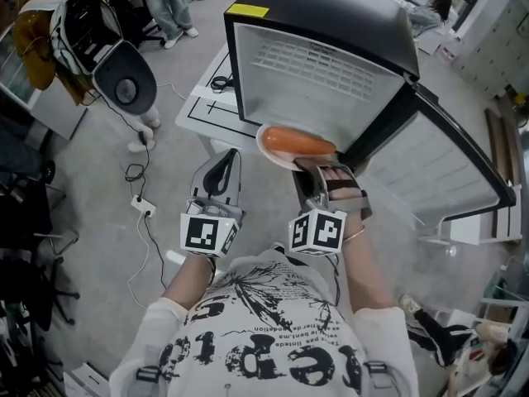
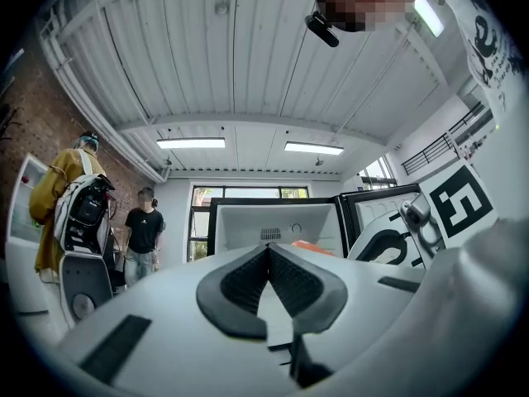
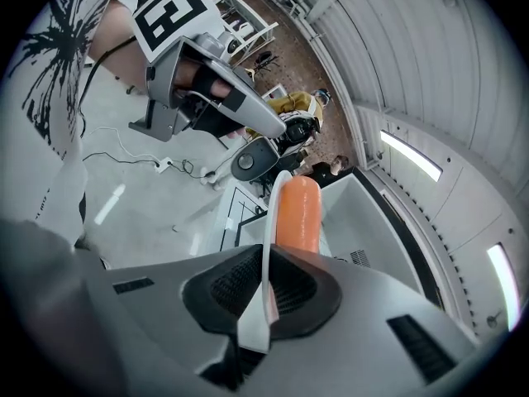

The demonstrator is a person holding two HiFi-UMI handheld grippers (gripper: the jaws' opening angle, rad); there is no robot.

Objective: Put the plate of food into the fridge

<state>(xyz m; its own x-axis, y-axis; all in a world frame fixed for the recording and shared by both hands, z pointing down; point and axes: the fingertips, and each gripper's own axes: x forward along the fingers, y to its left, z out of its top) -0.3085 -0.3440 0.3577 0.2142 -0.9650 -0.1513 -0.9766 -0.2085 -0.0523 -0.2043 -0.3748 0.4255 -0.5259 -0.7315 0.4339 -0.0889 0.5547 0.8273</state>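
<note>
A white plate [image 1: 271, 149] bearing a long orange sausage [image 1: 297, 143] hangs just in front of the open black fridge [image 1: 322, 73], level with its white inside. My right gripper [image 1: 311, 167] is shut on the plate's near rim. In the right gripper view the rim [image 3: 266, 246] stands edge-on between the pads, and the sausage [image 3: 297, 213] points toward the fridge cavity [image 3: 364, 222]. My left gripper [image 1: 229, 160] hovers to the left of the plate, shut and empty. Its pads [image 2: 240, 284] meet at the tips in the left gripper view, aimed at the fridge [image 2: 273, 222].
The fridge door [image 1: 446, 164] is swung open to the right. The fridge stands on a low white table [image 1: 207, 106]. A white machine with a round grey disc [image 1: 124, 77] and cables with a power strip [image 1: 142, 205] are on the floor at left. People stand farther back [image 2: 142, 234].
</note>
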